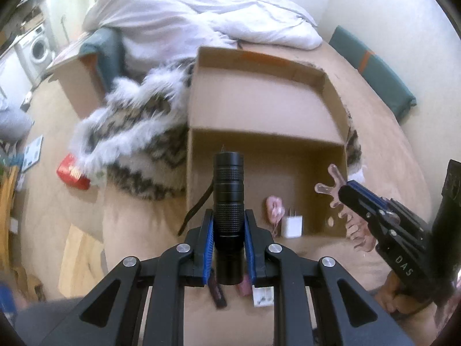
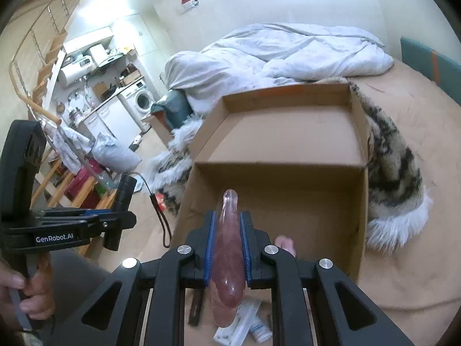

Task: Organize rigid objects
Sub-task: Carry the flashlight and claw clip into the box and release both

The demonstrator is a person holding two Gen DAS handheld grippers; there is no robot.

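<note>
Flashlight (image 1: 228, 201): black, knurled, clamped between blue pads of left gripper (image 1: 228, 239), lens end pointing away from cam; wrist strap (image 1: 198, 206) dangles off its left side.
Left gripper: closed tight on flashlight, held above bed in front of box; also seen from right wrist cam (image 2: 115, 219), a hand (image 2: 31, 291) on its handle.
Hair claw (image 2: 229, 245): clear pink plastic, gripped between right gripper (image 2: 229, 239) pads, teeth spread out (seen from left cam (image 1: 340, 201)).
Right gripper: closed on hair claw, held over near right edge of box.
Cardboard box (image 1: 198, 132): open, on tan bedsheet (image 1: 383, 121), flaps up.
In box: white charger plug (image 1: 292, 226) w/ pink item (image 1: 273, 207) just beside it, near front wall.
Fur throw (image 1: 138, 132): black-and-white, touching box's left side and showing past its right side.
Duvet (image 1: 187, 14): white, bunched behind box.
Under grippers: small packets on sheet (too blurred to ID).
</note>
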